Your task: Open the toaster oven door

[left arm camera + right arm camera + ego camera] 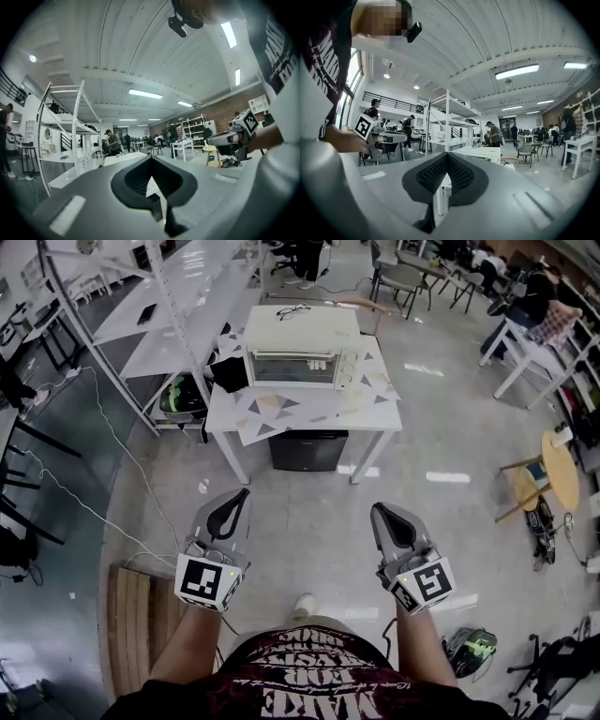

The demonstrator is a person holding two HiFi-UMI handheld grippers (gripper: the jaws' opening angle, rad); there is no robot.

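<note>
The cream, box-shaped metal toaster oven (302, 357) sits on a small white desk (309, 420) patterned with grey triangles, its glass door (294, 368) shut and facing the person. Both tools hang well short of the oven, over the floor. The left gripper (242, 495) and the right gripper (378, 510) each have their jaws pressed together on nothing. The task looks barely begun, at the approach step. Next, one gripper probably has to reach the oven's front, spread, and take the door's handle, which is too small to make out here.
</note>
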